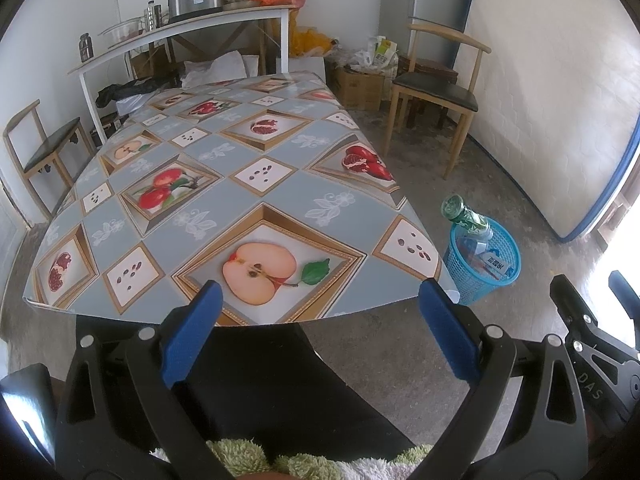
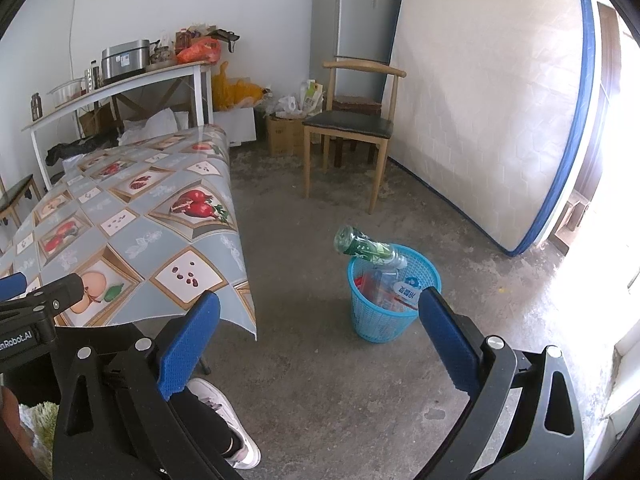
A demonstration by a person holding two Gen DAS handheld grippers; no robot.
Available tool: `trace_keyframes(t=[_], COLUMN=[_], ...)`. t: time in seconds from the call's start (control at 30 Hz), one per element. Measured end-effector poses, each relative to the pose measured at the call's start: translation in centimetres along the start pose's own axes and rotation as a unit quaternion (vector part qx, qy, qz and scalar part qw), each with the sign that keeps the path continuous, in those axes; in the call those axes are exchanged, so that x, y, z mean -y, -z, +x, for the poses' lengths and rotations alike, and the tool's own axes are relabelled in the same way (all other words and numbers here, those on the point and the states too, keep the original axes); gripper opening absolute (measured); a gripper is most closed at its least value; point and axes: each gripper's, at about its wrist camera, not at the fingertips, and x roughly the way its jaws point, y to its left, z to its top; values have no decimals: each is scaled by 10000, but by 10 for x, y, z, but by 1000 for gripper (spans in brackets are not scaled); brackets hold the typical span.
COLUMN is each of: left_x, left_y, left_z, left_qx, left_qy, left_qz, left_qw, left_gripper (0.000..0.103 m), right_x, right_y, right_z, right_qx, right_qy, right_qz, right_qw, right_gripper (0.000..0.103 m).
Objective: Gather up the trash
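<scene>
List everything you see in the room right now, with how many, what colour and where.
table: one, grey-blue fruit-print cloth, in front of the person
basket: one, light blue, on the floor right of the table, holding trash
bottle: one, green, sticking out over the basket's rim
chair: one in both views, wood with dark seat, by the far wall; another left of the table
fridge: one, silver, in the far corner
mattress: one, white with blue edge, upright against the right wall
shelf: one, white, behind the table, cluttered
shoe: one, white, on the floor
left gripper: blue pads, open, empty
right gripper: blue pads, open, empty
</scene>
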Motion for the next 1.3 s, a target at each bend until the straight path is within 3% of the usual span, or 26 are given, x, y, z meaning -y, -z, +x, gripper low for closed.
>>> trace_keyframes(t=[1.3], left_x=[-1], left_y=[0], left_z=[0], left_qx=[10], left_qy=[9], left_qz=[-13], left_qw=[10000], left_gripper=[94], right_x=[-2], right_y=[-2], right_z=[-2], right_qx=[31], right_qy=[18], right_qz=[3], right_qw=[10000], right_gripper=[97])
